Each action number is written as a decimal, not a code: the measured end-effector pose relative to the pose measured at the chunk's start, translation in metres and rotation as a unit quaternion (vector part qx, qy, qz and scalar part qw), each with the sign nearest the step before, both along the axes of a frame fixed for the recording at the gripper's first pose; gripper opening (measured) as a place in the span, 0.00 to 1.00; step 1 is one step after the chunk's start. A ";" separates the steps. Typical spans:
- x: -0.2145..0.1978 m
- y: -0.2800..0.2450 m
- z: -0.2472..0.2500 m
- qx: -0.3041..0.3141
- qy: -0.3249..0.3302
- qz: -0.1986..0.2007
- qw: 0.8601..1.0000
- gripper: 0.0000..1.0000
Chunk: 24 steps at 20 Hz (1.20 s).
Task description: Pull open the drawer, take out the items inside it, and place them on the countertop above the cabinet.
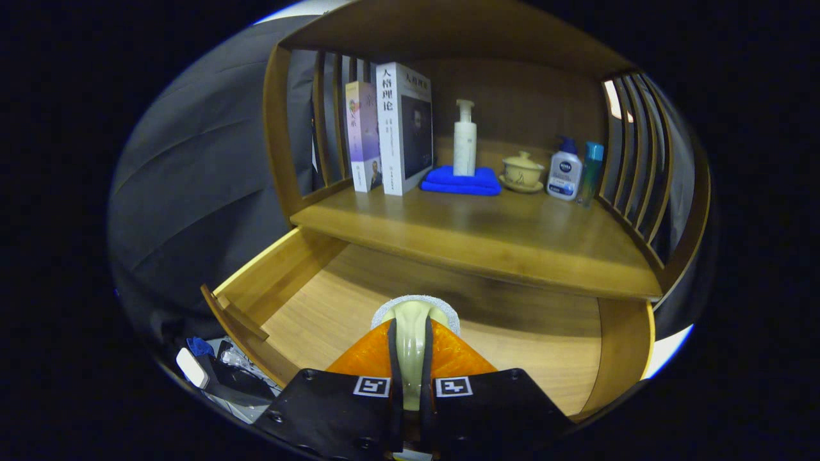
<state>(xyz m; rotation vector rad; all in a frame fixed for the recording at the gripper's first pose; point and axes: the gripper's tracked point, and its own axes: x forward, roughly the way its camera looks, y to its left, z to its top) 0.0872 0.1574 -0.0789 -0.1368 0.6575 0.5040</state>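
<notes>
Wooden drawer open; hand-held gripper pinches a cream scrubber's curved handle.

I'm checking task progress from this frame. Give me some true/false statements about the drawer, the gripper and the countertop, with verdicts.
1. The drawer is pulled open. True.
2. The gripper is open with nothing in it. False: its fingers are shut on a cream-coloured brush handle, held over the drawer.
3. A white pump bottle stands on the folded blue towel. True.
4. The two books lie flat on the countertop. False: they stand upright.
5. The lidded tea cup sits inside the drawer. False: it is on the countertop.
</notes>
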 end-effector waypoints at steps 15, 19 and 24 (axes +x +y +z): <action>0.091 0.006 0.093 0.037 -0.082 -0.064 0.994 0.12; 0.127 -0.004 0.090 0.047 -0.075 -0.118 0.989 0.12; 0.158 -0.015 0.071 0.063 -0.040 -0.180 0.981 0.14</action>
